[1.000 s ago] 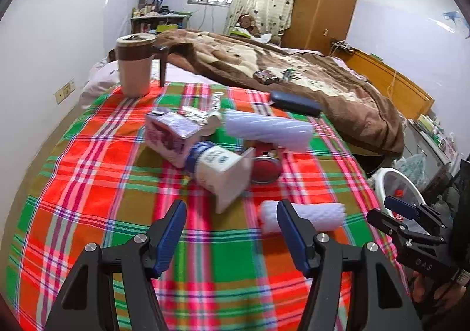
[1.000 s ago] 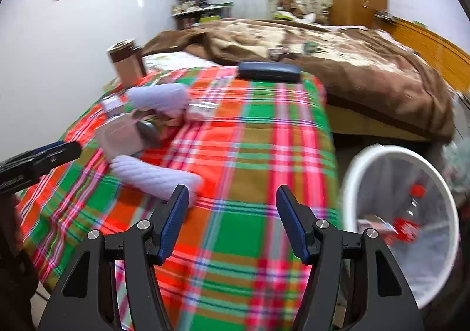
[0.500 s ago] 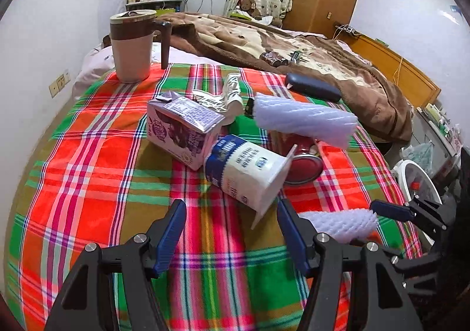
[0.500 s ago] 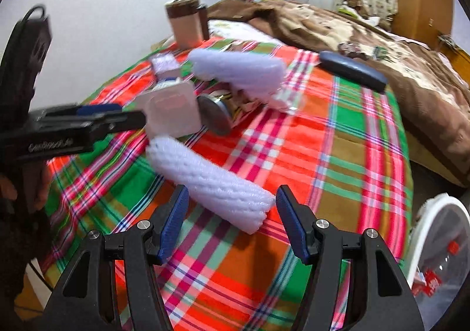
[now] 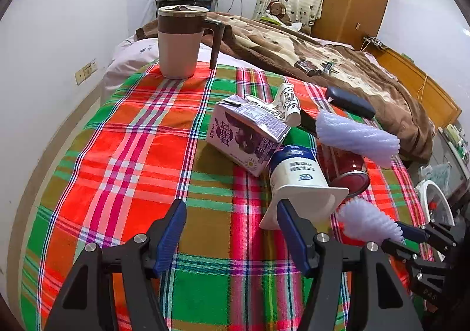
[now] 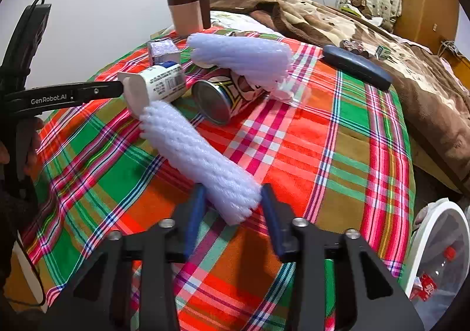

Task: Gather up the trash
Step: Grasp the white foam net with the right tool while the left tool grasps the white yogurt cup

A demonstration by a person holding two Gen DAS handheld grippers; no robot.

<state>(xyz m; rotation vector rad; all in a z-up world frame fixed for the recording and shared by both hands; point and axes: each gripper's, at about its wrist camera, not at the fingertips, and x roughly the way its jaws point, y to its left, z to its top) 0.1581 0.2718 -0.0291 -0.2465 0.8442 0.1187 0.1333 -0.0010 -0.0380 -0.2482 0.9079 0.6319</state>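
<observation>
On the plaid table (image 6: 337, 137) the near foam net sleeve (image 6: 199, 160) lies slantwise. My right gripper (image 6: 232, 207) is closing its fingers on the near end: light, squashy, so pinch gently. My left gripper (image 5: 232, 231) hangs released beside the yogurt cup (image 5: 296, 178).

clutter mid-table (image 5: 249, 140), bare cloth (image 5: 117, 169) left

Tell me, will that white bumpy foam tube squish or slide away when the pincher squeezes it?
The foam net sleeve would probably squish: it looks like soft, airy mesh, and the right hand-held gripper is closing around its near end. It is likely very light, so it should lift easily. Lying on its side on the plaid cloth, it might roll if nudged.
</observation>
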